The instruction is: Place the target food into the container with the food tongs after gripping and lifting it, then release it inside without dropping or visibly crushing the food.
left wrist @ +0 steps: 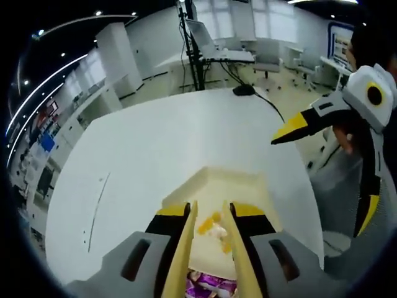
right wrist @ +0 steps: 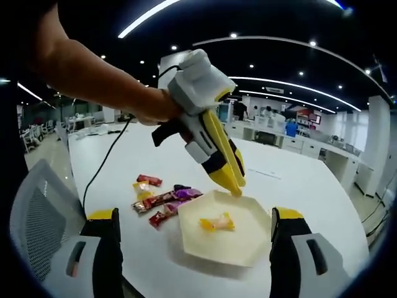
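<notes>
My left gripper (left wrist: 211,211) is shut on cream food tongs (left wrist: 184,248), whose two arms run up between the jaws with a gap between them. Under them lies a yellow-orange wrapped candy (left wrist: 211,226) in a cream hexagonal container (left wrist: 248,183). In the right gripper view a hand holds the left gripper (right wrist: 232,177) pointing down over the container's (right wrist: 248,248) far rim, and the candy (right wrist: 217,222) rests in its middle, free of the tongs. My right gripper (right wrist: 195,214) is open and holds nothing; its yellow tip (left wrist: 291,127) hovers off to the side.
Several wrapped candies (right wrist: 158,198), red, purple and yellow, lie on the white table (right wrist: 298,180) beside the container. A black cable (right wrist: 102,164) runs across the table. A mesh office chair (right wrist: 37,211) stands at the table's near edge. Desks and a laptop stand (left wrist: 205,43) fill the room behind.
</notes>
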The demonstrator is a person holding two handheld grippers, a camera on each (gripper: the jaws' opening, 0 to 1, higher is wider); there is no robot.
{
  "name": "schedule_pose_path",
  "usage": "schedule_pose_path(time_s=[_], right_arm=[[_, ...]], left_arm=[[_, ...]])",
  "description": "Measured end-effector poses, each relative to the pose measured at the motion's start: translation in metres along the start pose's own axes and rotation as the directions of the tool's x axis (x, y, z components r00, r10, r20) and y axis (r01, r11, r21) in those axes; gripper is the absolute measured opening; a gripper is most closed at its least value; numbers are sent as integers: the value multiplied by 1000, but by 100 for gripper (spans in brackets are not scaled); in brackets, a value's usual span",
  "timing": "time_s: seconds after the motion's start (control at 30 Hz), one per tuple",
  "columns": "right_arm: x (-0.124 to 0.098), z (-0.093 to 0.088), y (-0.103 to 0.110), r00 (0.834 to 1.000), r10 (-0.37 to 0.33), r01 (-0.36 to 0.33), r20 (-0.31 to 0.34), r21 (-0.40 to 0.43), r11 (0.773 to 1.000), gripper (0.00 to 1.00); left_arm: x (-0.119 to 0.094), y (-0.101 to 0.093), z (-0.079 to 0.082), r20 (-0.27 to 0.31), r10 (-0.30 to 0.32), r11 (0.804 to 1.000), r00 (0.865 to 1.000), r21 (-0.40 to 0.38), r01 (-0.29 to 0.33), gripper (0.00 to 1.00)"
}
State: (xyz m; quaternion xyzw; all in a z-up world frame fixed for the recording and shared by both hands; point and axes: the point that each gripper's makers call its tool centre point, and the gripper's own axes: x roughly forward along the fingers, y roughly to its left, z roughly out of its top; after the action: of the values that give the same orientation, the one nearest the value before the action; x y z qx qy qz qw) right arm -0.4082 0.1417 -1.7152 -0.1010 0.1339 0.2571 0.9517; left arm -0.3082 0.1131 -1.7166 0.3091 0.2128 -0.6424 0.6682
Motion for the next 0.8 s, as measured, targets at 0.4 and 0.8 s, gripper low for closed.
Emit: schedule_pose_path(time_s=[0.4,0.8], right_arm=[[0,0,4,1000,16,-16,3,6,1000,99],[0,3,8,999,43,-43,15,2,999,100]], left_arm=[[-30,-2,-10,70,10,998,998,-68,-6,21],[-90,9,-67,43,95,992,995,-92,-91,21]])
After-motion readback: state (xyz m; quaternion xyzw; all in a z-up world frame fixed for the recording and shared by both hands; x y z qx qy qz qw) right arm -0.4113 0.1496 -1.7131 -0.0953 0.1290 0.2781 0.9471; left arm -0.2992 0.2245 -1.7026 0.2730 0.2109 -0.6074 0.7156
